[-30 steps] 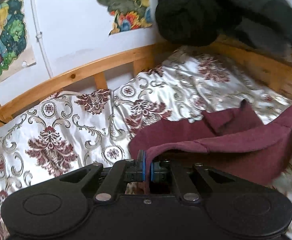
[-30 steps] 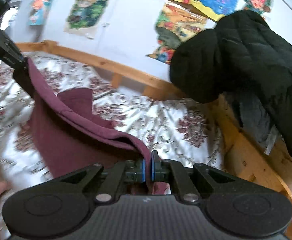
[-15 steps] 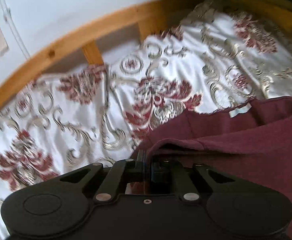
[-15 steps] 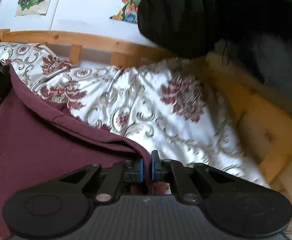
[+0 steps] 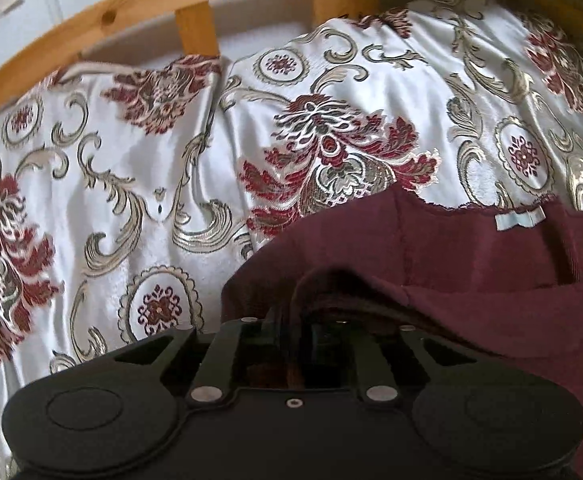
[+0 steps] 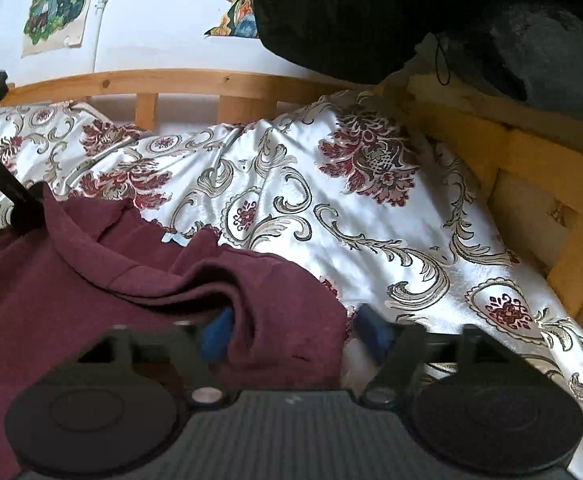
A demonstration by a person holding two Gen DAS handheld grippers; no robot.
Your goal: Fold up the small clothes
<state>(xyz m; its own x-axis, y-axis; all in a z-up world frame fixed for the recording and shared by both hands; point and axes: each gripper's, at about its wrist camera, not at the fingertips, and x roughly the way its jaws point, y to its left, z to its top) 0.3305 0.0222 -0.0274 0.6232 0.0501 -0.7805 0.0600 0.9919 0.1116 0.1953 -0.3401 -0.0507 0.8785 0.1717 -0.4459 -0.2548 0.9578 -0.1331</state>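
Note:
A maroon garment (image 5: 451, 272) lies on the patterned bedcover (image 5: 131, 168), with a white label (image 5: 519, 218) at its far edge. My left gripper (image 5: 295, 324) sits low at the garment's left corner. Its jaws are opening a little, a thin fold of cloth runs between them, and more cloth drapes over the tips. In the right wrist view the garment (image 6: 71, 280) spreads left, and my right gripper (image 6: 293, 334) is opening wide. Its blue pads (image 6: 371, 332) stand far apart, with the right corner of the cloth lying loose between them. The left gripper (image 6: 19, 196) shows at the far left.
A wooden bed rail (image 6: 195, 80) runs along the back and a wooden frame (image 6: 531, 168) along the right side. A black jacket (image 6: 351, 12) hangs over the far right corner. Posters (image 6: 59, 4) are on the white wall. Bedcover (image 6: 331, 208) stretches beyond the garment.
Both grippers came down and the hanging garment now rests on the bed. The right jaws went from shut on the cloth to wide apart. The left jaws parted slightly.

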